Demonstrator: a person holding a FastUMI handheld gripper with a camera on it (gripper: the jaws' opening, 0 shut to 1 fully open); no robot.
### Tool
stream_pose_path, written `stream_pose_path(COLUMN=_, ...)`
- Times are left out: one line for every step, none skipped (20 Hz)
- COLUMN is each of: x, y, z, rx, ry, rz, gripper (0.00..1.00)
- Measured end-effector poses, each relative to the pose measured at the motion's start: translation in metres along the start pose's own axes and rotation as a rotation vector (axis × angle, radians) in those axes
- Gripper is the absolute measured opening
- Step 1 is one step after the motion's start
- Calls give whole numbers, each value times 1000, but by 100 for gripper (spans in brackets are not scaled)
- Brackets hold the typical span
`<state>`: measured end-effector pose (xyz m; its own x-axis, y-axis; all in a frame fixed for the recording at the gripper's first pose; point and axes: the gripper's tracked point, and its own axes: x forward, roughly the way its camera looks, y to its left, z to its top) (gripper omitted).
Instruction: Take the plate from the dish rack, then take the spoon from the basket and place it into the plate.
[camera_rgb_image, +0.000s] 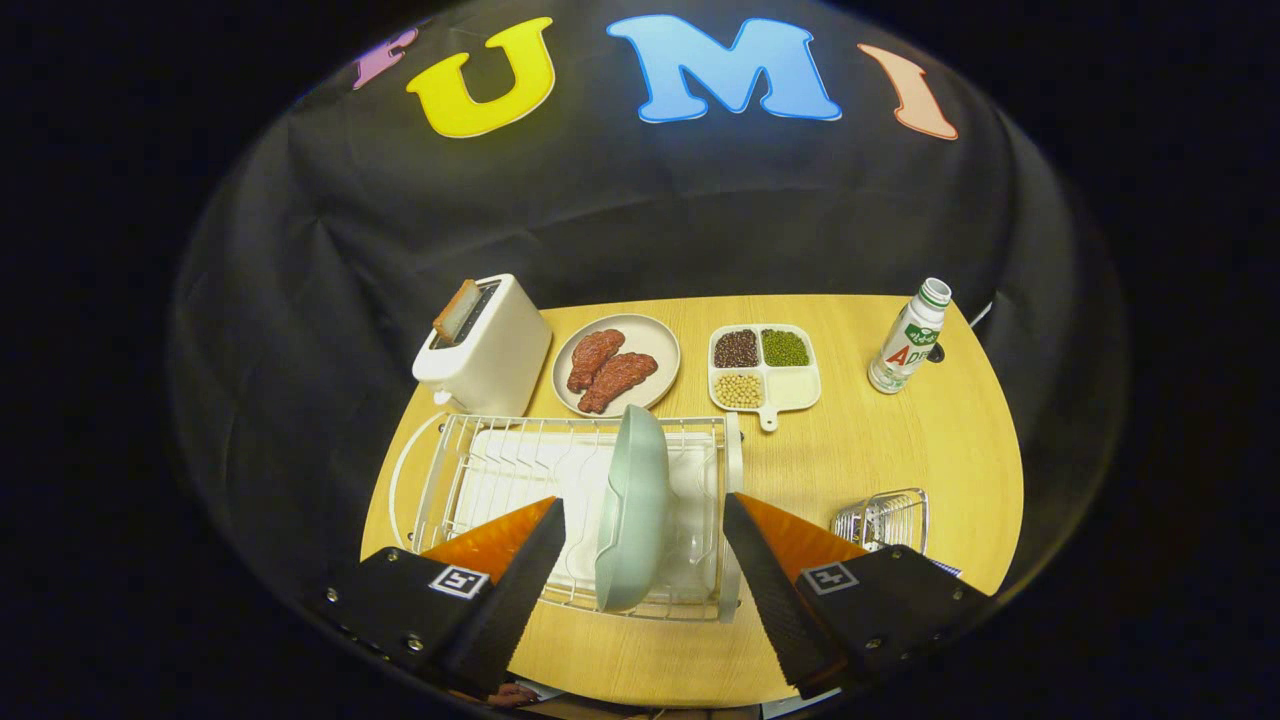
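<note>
A pale green plate stands on edge in the white wire dish rack, near the rack's right end. My gripper is open, and the plate's upper rim sits between the two fingers without either touching it. The left finger hangs over the rack's tray, the right finger over the rack's right end. A small wire basket stands on the table right of the rack, just beyond the right finger; I cannot make out the spoon in it.
On the round wooden table, beyond the rack: a white toaster with a slice of bread, a plate with two pieces of meat, a divided dish of beans, and a bottle at the far right.
</note>
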<state>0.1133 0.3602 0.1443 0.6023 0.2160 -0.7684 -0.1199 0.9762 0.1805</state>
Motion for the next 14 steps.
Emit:
stream_pose_path(x=4, y=1, z=-1, rx=9, ry=14, rz=-13, gripper=92)
stream_pose_path(x=8, y=2, z=-1, rx=10, ry=29, rz=-20, gripper=86)
stream_pose_path(x=14, y=2, z=-4, rx=9, ry=44, rz=-31, gripper=86)
stream_pose_path(x=19, y=3, z=-5, rx=10, ry=59, rz=-38, gripper=86)
stream_pose_path(x=23, y=5, z=-7, rx=15, ry=71, rz=-46, gripper=86)
stream_pose_path(x=26, y=4, z=-8, rx=20, ry=81, rz=-64, gripper=86)
stream_pose_path(x=28, y=1, z=-10, rx=19, ry=91, rz=-89, gripper=86)
stream_pose_path(x=31, y=-2, z=-11, rx=16, ry=103, rz=-117, gripper=86)
stream_pose_path(x=34, y=-3, z=-14, rx=21, ry=117, rz=-147, gripper=86)
stream_pose_path(x=37, y=-7, z=-17, rx=27, ry=135, rz=-184, gripper=86)
stream_pose_path(x=42, y=-11, z=-20, rx=37, ry=145, rz=-217, gripper=86)
stream_pose_path(x=44, y=-10, z=-22, rx=54, ry=154, rz=-239, gripper=84)
stream_pose_path(x=45, y=-18, z=-24, rx=55, ry=162, rz=-302, gripper=67)
stream_pose_path(x=48, y=-25, z=-26, rx=55, ry=172, rz=-352, gripper=51)
